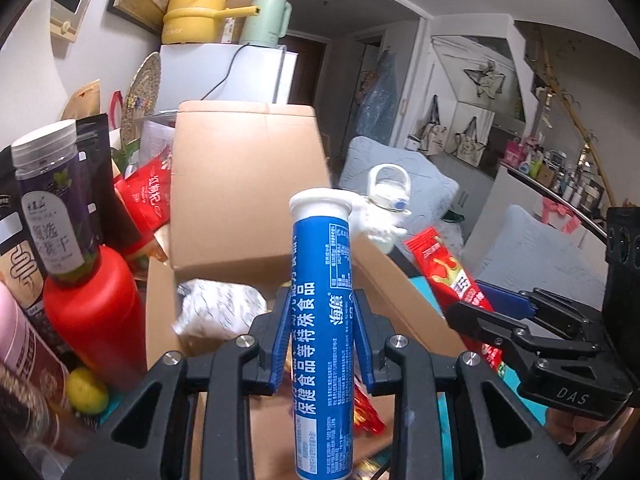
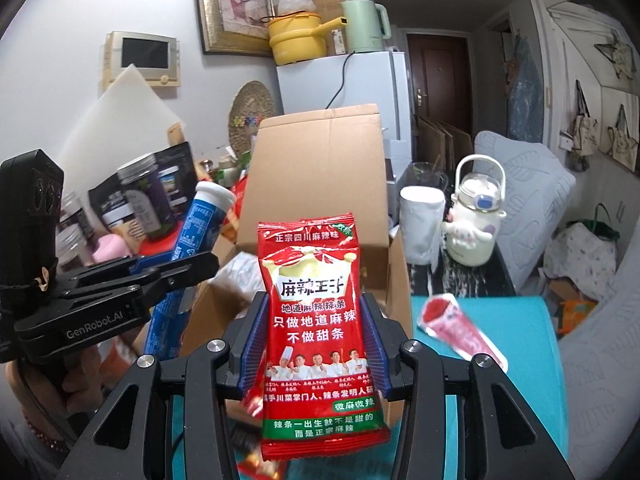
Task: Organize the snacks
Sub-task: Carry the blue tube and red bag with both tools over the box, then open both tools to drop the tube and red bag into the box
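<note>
My left gripper (image 1: 322, 312) is shut on a blue tube with a white cap (image 1: 322, 300) and holds it upright above the open cardboard box (image 1: 244, 184). My right gripper (image 2: 314, 312) is shut on a red spicy-strip snack packet (image 2: 316, 320), held upright in front of the same box (image 2: 320, 168). The right gripper (image 1: 500, 320) with the red packet (image 1: 452, 272) shows at the right of the left wrist view. The left gripper (image 2: 176, 268) with the blue tube (image 2: 192, 236) shows at the left of the right wrist view. A white wrapped item (image 1: 218, 308) lies inside the box.
Left of the box stand a red bottle (image 1: 96, 312), a dark jar (image 1: 56, 196), red bags and a lime (image 1: 86, 390). Right of it are a white cup (image 2: 422, 224), a white kettle-shaped bottle (image 2: 476, 224) and a pink packet (image 2: 460, 328) on a teal surface (image 2: 520, 380).
</note>
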{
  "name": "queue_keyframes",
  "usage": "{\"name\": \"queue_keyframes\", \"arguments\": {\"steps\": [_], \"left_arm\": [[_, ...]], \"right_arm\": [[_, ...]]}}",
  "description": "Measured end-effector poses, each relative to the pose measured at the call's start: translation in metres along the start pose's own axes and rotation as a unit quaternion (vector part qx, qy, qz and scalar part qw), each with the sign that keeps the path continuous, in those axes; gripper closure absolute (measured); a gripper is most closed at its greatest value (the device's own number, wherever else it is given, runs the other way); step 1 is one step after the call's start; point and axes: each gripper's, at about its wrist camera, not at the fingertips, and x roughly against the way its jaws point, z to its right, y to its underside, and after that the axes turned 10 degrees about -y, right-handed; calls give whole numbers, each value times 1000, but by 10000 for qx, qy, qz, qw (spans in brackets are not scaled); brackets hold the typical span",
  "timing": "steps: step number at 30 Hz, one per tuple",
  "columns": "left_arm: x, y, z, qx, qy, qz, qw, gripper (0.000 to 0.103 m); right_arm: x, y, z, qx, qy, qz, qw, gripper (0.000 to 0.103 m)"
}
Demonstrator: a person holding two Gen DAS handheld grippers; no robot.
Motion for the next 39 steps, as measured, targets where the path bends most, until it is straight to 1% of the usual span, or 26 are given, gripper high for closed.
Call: {"name": "queue_keyframes", "arguments": {"steps": [2, 5, 9, 13, 18, 23, 25, 26, 32, 35, 38, 39], "left_arm": [[-12, -3, -6, 15, -127, -8, 9999, 75], [-26, -6, -12, -26, -325, -54, 9995, 75], [-46, -5, -20, -66, -463, -199, 9987, 75], [-62, 2, -27, -77, -653, -393, 9971, 75], [-82, 12, -30, -136, -779, -697, 9944, 75], [-90, 17, -32, -224, -1049, -829, 9908, 75], [-92, 19, -33, -200, -1039, -943, 9899, 75], [-93, 20, -35, -186, -1032, -988, 9896, 75], [-95, 19, -34, -232, -1131, -1139, 9868, 75], [-101, 18, -33, -262, -1210, -1270, 9841, 75], [-101, 19, -33, -324, -1291, -1293, 9826, 74], [-102, 19, -32, -342, -1310, -1328, 9819, 74]], "right_arm": [[-11, -4, 4, -20, -40, -3, 10000, 59], [-29, -9, 11, -37, 27, 11, 10000, 59], [-51, -13, 21, -180, -96, -29, 9998, 59], [-72, -11, 28, -228, 25, -145, 9996, 59], [-94, -2, 35, -341, -30, -387, 9987, 59], [-106, 5, 34, -297, 25, -558, 9980, 59], [-109, 6, 37, -445, -144, -585, 9972, 59], [-110, 7, 38, -475, -163, -603, 9969, 59], [-112, 7, 42, -605, -80, -620, 9962, 58], [-113, 7, 43, -666, -63, -599, 9960, 56], [-113, 6, 42, -645, -64, -608, 9960, 52], [-112, 6, 40, -590, -18, -608, 9964, 47]]}}
